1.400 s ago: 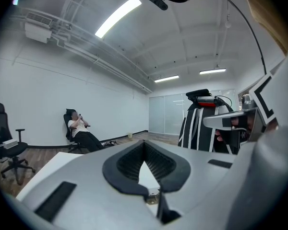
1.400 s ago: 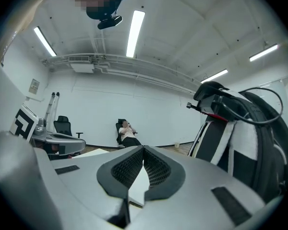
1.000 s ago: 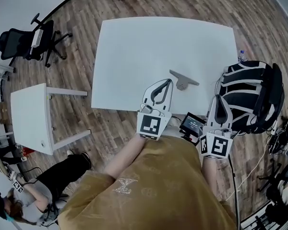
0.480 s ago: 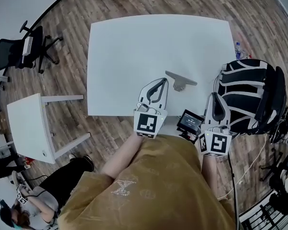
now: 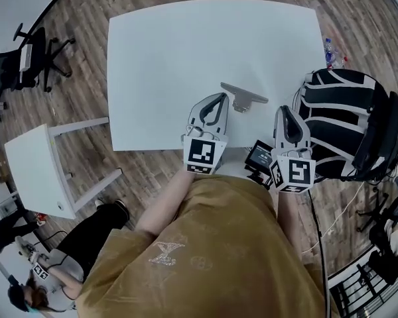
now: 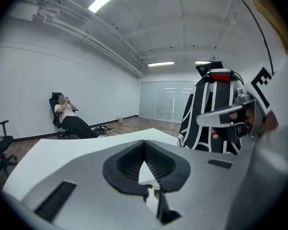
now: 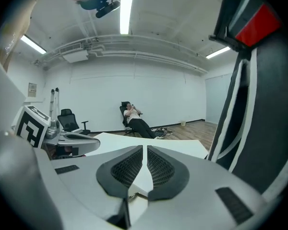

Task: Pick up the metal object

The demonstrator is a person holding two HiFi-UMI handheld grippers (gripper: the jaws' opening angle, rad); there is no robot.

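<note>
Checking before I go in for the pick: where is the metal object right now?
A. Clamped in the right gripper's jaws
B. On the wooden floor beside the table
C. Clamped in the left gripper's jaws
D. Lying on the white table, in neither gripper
D: the head view shows the metal object lying flat on the white table near its front edge, while the left gripper and the right gripper both have their jaws together with nothing between them.
</note>
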